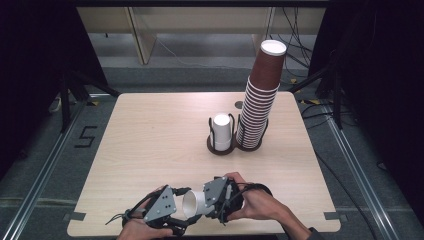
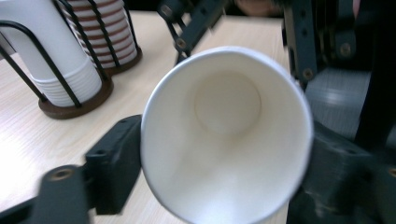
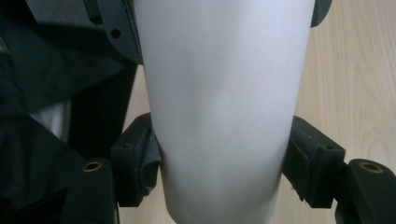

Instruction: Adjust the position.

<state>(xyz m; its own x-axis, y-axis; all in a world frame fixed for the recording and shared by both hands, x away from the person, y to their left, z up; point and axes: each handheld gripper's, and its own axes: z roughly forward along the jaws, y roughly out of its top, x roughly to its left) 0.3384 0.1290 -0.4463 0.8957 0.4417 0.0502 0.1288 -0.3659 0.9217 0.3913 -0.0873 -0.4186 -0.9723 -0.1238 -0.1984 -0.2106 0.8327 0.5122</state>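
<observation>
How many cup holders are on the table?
2. One wire holder sits mid-table with white cups stacked in it; the other stands touching on its right, holding the tall brown stack.

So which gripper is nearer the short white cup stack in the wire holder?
Right, narrowly. The right gripper sits almost straight in front of the white cup stack, near the table's front edge. The left gripper is lower and further left. Both hold the loose white cup.

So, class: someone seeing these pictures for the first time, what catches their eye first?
Probably the tall leaning stack of brown cups at the table's far right, with a shorter stack of white cups in a wire holder beside it. Then, at the near edge, a single white cup lying sideways, clamped by both the left gripper and right gripper.
</observation>
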